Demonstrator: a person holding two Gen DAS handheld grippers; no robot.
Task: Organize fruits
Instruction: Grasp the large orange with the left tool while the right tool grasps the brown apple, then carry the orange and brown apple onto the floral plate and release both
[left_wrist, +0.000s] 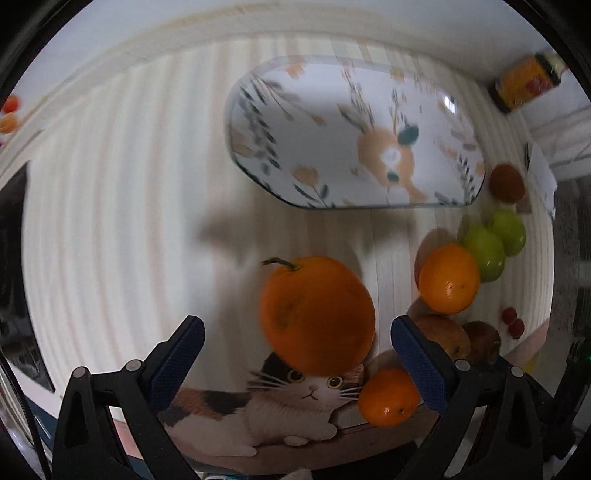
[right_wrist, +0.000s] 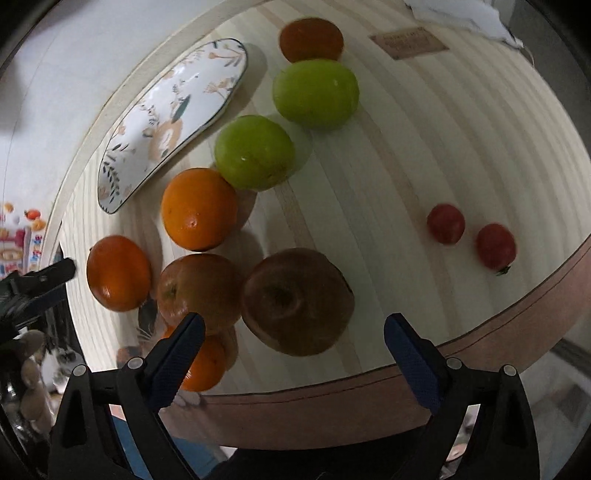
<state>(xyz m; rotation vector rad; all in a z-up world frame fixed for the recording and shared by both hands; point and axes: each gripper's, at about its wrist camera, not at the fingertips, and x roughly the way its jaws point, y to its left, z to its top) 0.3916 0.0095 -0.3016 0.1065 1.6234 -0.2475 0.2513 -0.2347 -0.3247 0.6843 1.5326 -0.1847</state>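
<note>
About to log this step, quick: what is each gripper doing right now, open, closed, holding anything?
Left gripper: open, holding nothing, an orange between its fingers.
Right gripper: open, holding nothing, above a brownish apple.

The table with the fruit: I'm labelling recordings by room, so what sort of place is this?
Probably a home dining or kitchen table: a striped tabletop, a floral serving plate, and a cat-print mat under loose oranges.
</note>
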